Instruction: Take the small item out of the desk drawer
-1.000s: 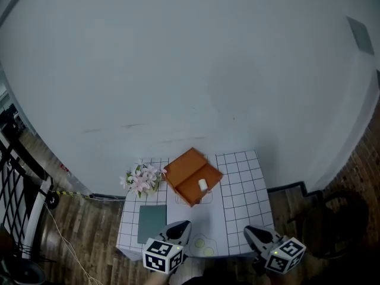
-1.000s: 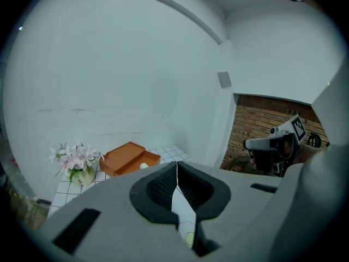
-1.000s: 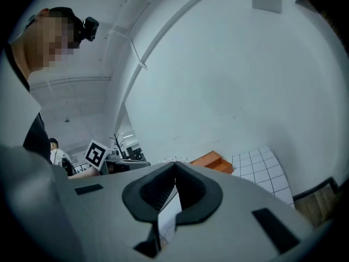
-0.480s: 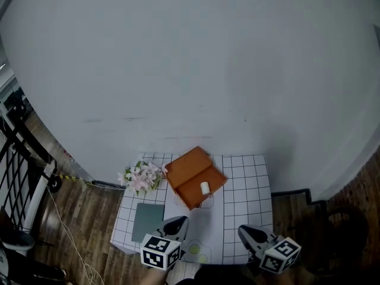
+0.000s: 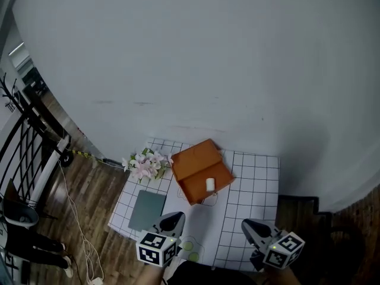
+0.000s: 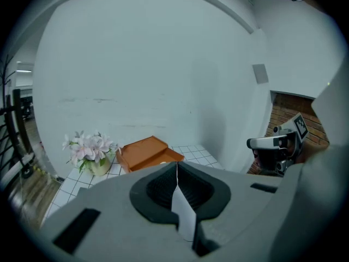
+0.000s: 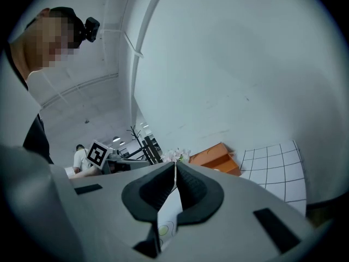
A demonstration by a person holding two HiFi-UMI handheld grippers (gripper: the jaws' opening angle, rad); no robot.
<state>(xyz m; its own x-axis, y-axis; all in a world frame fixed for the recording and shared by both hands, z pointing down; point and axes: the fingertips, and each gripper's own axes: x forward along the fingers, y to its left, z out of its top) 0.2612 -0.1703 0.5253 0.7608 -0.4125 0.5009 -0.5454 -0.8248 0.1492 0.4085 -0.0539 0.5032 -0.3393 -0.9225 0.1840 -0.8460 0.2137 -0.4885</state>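
Broadly, a pale wall (image 5: 208,70) fills most of the head view, with a wooden floor (image 5: 95,189) running along its foot. Against the wall stands the surface (image 5: 255,183), covered in a white cloth with a dark grid. Toward the back of it, near the middle, lies the orange drawer (image 5: 196,162), open to the top and set at a slant to the grid. A grey mat (image 5: 146,210) lies flat on the left part of the surface, nearer the front edge and apart from the drawer. Pink-and-white flowers (image 5: 145,164) stand at the back left corner, just beside the drawer. The left tool (image 5: 172,220) hangs over the front edge just right of the mat; its own view shows its jaws pressed together with nothing between them. The right tool (image 5: 252,227) is over the front right part of the surface, well apart from the drawer, its jaws likewise closed and empty, pointing toward the flowers and drawer. The item (image 5: 210,184), small and white, sits inside the nearer half of the drawer, untouched by either tool.
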